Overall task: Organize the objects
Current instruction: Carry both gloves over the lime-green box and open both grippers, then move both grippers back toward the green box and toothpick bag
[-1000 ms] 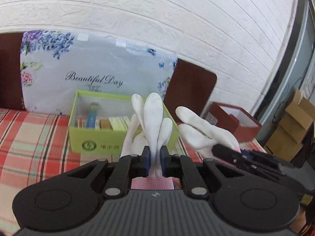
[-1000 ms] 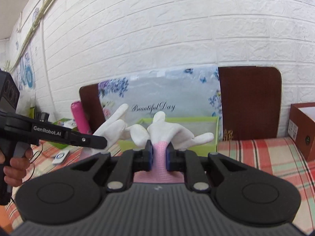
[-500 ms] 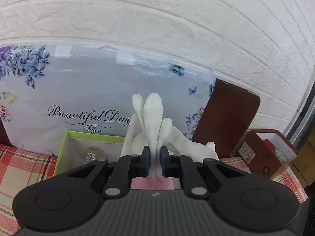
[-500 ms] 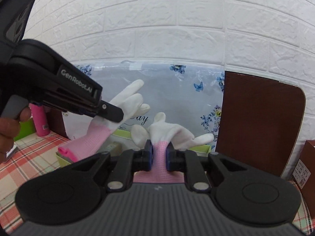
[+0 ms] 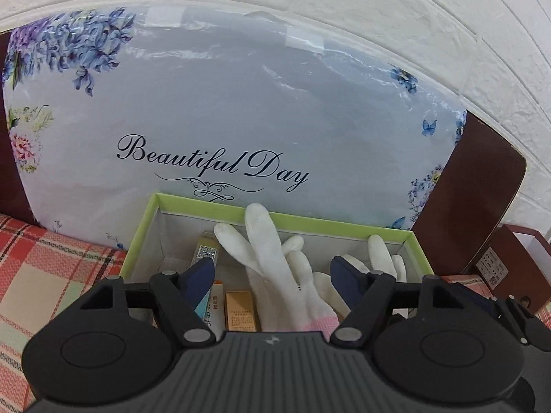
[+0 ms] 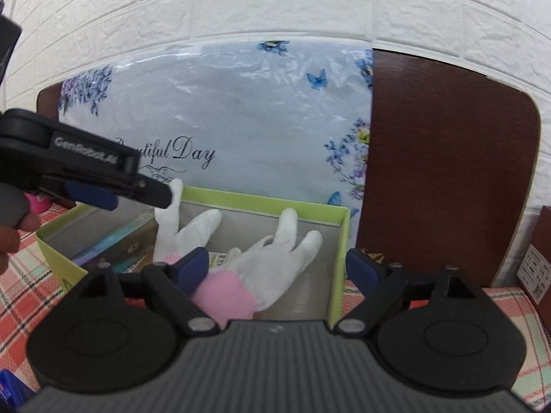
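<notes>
Release step: both gloves are dropped into the green box (image 5: 344, 223). Left claw (image 5: 272, 268) and right claw (image 6: 277, 263) have just been opened, nothing gripped. Next: claws withdrawn clear of the rim.

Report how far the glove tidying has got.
Done: both white gloves with pink cuffs, one and the other, lie in the green box beside small cartons. In hand: nothing; the left gripper and right gripper have just opened and grip neither glove. Left: pulling both grippers clear of the box.
</notes>
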Demonstrator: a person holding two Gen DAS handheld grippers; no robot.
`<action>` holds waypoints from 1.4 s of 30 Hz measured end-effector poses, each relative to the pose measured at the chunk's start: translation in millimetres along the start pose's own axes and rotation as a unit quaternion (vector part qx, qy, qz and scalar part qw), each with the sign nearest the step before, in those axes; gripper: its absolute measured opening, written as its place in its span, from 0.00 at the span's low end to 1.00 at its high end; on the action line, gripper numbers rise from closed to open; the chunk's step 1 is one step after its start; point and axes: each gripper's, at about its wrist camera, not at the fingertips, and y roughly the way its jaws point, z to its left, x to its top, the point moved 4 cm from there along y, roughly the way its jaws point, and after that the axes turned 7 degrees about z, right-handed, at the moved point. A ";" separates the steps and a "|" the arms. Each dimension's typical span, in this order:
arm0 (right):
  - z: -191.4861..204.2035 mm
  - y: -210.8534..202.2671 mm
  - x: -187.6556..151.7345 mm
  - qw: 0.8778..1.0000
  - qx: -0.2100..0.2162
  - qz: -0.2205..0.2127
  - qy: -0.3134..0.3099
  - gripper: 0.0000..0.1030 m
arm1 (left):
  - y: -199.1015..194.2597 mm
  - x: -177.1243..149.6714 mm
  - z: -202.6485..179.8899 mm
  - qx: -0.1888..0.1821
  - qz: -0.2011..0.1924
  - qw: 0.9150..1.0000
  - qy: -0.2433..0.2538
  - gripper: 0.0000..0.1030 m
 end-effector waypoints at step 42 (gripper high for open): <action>33.1 -232.8 -129.7 0.995 0.016 0.004 0.096 1.00 | -178.0 -189.5 -15.8 0.078 -0.001 0.997 0.027 0.85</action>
